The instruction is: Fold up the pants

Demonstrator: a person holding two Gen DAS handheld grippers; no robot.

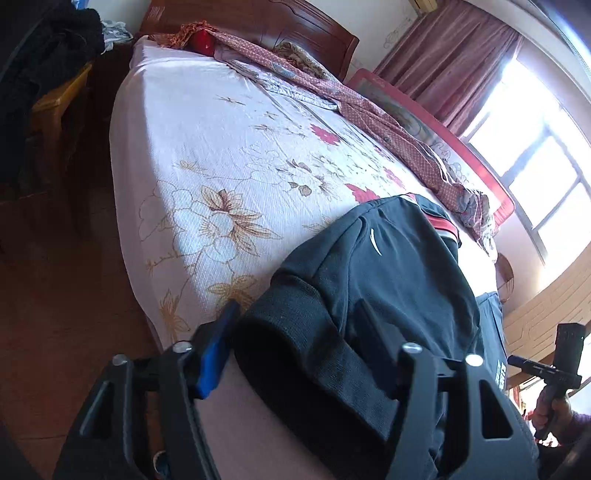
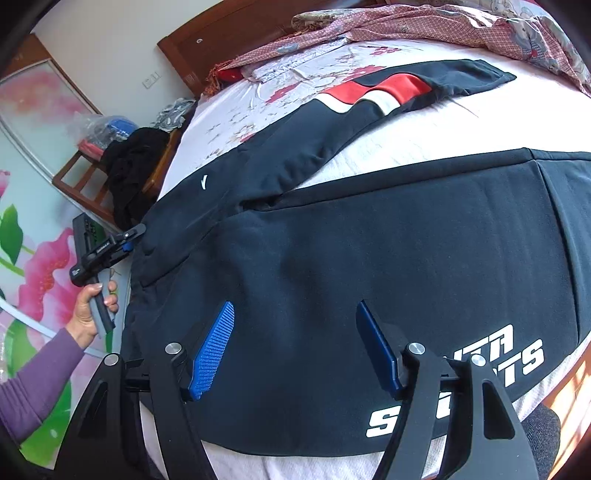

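Note:
Dark track pants (image 2: 369, 229) lie spread on the floral bed sheet (image 1: 192, 155). One leg, with a red and white band (image 2: 391, 90), reaches toward the far side. The near leg carries white lettering (image 2: 458, 380). In the left wrist view, my left gripper (image 1: 297, 310) is closed around the bunched black waistband (image 1: 295, 365), with its blue pad (image 1: 216, 354) against the cloth. The right wrist view shows that left gripper (image 2: 138, 230) at the pants' waist edge, held by a hand (image 2: 88, 310). My right gripper (image 2: 295, 332) hangs open over the lettered leg, nothing between its pads.
A pink patterned cloth (image 1: 369, 107) and bedding lie along the far side by the wooden headboard (image 1: 258, 22). A wooden chair (image 2: 92, 184) piled with black clothes (image 2: 129, 166) stands beside the bed. A curtained window (image 1: 535, 140) and a flower-print wardrobe door (image 2: 33, 240) flank the room.

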